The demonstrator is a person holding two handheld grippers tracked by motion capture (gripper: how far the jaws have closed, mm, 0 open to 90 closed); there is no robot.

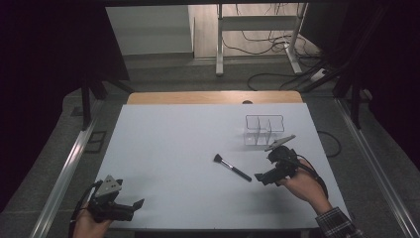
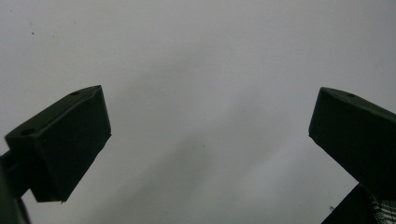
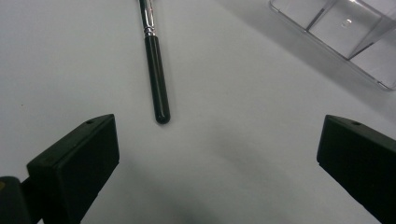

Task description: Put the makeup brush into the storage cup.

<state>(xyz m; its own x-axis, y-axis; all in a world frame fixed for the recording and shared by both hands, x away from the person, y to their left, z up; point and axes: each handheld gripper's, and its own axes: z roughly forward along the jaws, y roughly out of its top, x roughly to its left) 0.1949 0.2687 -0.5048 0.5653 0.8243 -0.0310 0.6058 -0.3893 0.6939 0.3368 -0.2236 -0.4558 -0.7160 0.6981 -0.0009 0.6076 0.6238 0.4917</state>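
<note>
Black jaws of the right gripper (image 3: 217, 154) stand spread wide in the right gripper view, with bare white table (image 3: 243, 154) between them and nothing pinched. Just beyond them lies the rounded butt end of a slim makeup brush with a glossy black handle, a silver ferrule and a dark bristle head (image 3: 156, 79), pointing straight away from the gripper. In the high view the right gripper (image 1: 262, 177) sits at the near right of the table, and the brush (image 1: 232, 167) lies flat just left of its tips, apart from them, bristles toward the far left. Farther off, to the right and behind the brush, stands a clear plastic organiser with divided compartments (image 1: 264, 130), which looks empty.

At the near left edge the left gripper (image 1: 136, 203) rests low, its jaws also spread over bare white surface (image 2: 205, 116), well apart from the brush.

By my reading the step in hand is the approach for a pick: the right gripper is lined up on the handle but has not reached it. The next move calls for sliding forward so the jaws straddle the handle, dropping to table height, and closing across the thin shaft squarely enough that it does not roll away.
</note>
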